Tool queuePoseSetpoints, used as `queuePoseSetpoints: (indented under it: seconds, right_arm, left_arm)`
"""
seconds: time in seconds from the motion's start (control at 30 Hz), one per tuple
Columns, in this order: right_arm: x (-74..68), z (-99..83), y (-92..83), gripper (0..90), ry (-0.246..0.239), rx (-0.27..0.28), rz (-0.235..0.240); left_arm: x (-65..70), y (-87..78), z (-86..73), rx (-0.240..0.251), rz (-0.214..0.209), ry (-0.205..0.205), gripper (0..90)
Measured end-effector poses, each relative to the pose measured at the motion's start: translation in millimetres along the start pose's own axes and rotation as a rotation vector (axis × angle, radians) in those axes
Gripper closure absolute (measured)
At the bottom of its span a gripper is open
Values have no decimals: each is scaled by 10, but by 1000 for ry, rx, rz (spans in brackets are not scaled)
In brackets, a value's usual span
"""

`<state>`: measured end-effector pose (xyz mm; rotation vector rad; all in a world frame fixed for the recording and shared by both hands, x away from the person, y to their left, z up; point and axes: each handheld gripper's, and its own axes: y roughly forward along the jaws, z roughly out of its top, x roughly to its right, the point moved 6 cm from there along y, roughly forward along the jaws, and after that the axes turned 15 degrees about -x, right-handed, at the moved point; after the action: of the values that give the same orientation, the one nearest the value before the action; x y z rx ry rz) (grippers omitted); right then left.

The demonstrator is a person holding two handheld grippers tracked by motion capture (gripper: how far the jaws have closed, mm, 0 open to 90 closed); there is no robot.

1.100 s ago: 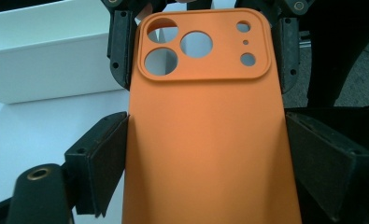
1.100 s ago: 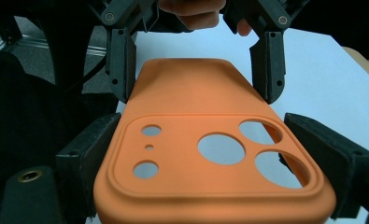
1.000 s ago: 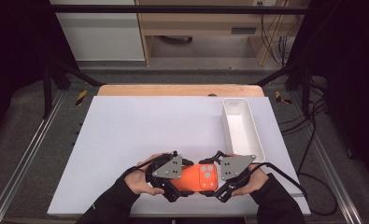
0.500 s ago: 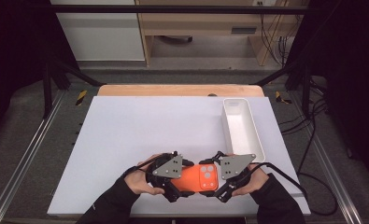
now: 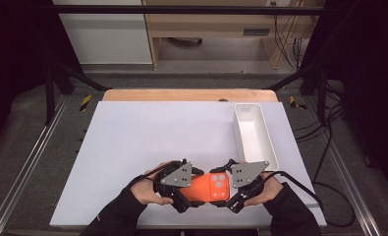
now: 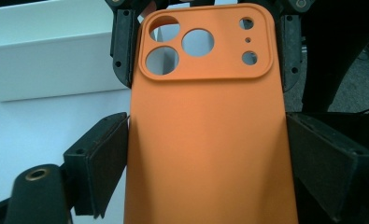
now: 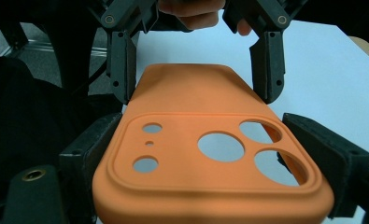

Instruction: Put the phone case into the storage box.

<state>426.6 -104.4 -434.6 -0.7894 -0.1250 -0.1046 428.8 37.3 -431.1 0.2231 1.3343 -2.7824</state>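
Since a moment ago nothing has shifted place: both hands and the orange phone case (image 5: 209,187) sit where they were, near the front edge of the white bench (image 5: 147,142), a little right of its middle. The one change is at the left gripper (image 5: 184,196), whose jaws have just been easing apart a little with the case between them.

In the left gripper view the case (image 6: 210,140) runs up between the two black pads; the left pad stands right at the case's edge, while on the right side I cannot tell whether the pad touches or a thin gap has opened. The right gripper (image 5: 231,199) is clamped on the camera-cutout end of the case; in the right gripper view its pads press both long edges of the case (image 7: 205,182), and the other gripper's jaws flank the far end.

The case is held back side up between the two grippers, cutouts toward the right one. A white tray (image 5: 272,147) stands along the bench's right edge, well apart from the case.
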Motion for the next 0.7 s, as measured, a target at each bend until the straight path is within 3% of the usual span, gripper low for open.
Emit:
queuePoseSetpoints:
  seconds: [0.3,0.47,0.7]
  right_arm:
    - [19,-11,-2,161,12,-11,-7]
    - [29,-22,-36,160,11,-26,-14]
    - [46,-25,-90,160,9,-36,-28]
  left_arm:
    - [-20,-90,15,41,1,-31,86]
    - [-48,-154,-30,32,31,-68,30]
    - [-73,-176,-69,19,39,-102,2]
